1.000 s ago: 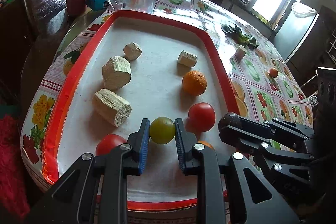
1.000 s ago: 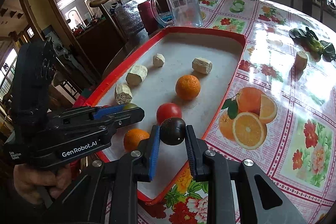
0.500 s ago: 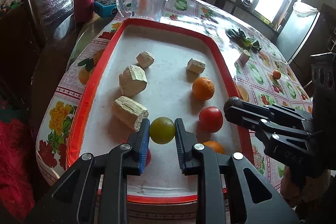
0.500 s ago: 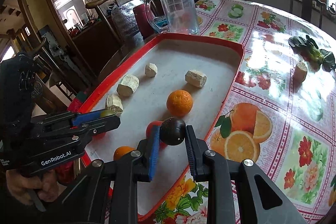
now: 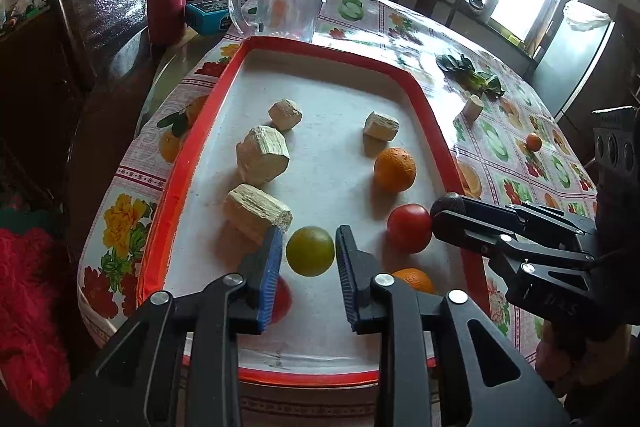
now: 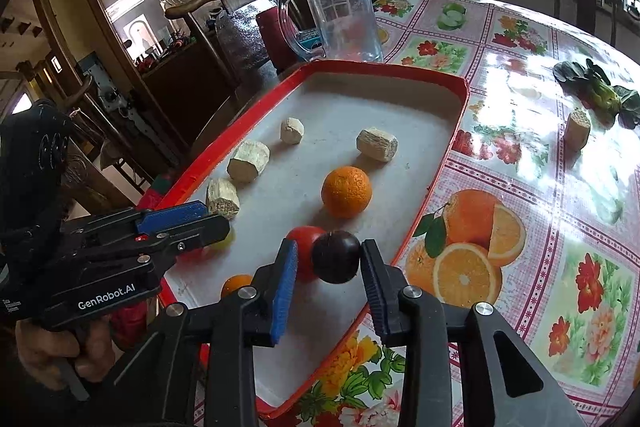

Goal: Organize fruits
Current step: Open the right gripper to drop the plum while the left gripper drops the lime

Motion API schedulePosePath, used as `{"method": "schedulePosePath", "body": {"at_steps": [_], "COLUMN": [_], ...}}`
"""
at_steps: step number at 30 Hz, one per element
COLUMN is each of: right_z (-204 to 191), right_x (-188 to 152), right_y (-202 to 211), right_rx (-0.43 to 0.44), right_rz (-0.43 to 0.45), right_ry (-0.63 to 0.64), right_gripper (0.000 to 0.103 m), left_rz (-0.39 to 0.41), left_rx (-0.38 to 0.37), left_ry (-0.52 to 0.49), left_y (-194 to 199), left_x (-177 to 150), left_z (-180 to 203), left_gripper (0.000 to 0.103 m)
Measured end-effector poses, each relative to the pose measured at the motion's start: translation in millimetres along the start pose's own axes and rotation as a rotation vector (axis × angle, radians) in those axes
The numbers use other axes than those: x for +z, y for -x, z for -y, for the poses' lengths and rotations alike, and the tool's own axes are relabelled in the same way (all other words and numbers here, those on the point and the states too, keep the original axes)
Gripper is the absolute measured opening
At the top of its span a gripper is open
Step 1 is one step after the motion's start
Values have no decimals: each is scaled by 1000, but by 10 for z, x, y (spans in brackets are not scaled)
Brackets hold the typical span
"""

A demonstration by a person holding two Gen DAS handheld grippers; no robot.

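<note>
1. The left wrist view looked steeply down, close over the red-rimmed tray [image 5: 432, 115].
2. The right wrist view faced likewise from the tray's right.
3. Both shared the glass pitcher [image 6: 340, 19].

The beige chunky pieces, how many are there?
5. Four lie on the red tray: three along its left side, one near the orange. One stands on the tablecloth by the leaves.
</note>
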State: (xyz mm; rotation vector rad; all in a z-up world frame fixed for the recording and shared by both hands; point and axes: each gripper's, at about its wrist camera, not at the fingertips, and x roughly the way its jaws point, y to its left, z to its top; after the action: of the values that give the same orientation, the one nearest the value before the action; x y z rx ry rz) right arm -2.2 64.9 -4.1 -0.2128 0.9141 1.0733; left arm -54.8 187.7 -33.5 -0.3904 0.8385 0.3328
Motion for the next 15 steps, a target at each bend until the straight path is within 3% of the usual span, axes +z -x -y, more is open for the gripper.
{"method": "schedulePosePath", "body": {"at_steps": [1, 3, 15], "right_z": [-2, -6, 125], "right_x": [-2, -7, -66], "right_y": [12, 45, 431], "right_rx": [-1, 1, -12], "right_rz": [3, 9, 71], "right_ry": [1, 0, -20], "right_gripper": [36, 36, 36], "left_rz": [8, 23, 24], "left_rx": [10, 30, 35], "left_ry": [1, 5, -10], "left_y": [23, 61, 155], "left_x": [0, -9, -60], "left_z": [-1, -9, 52], "left_gripper": [53, 63, 63]}}
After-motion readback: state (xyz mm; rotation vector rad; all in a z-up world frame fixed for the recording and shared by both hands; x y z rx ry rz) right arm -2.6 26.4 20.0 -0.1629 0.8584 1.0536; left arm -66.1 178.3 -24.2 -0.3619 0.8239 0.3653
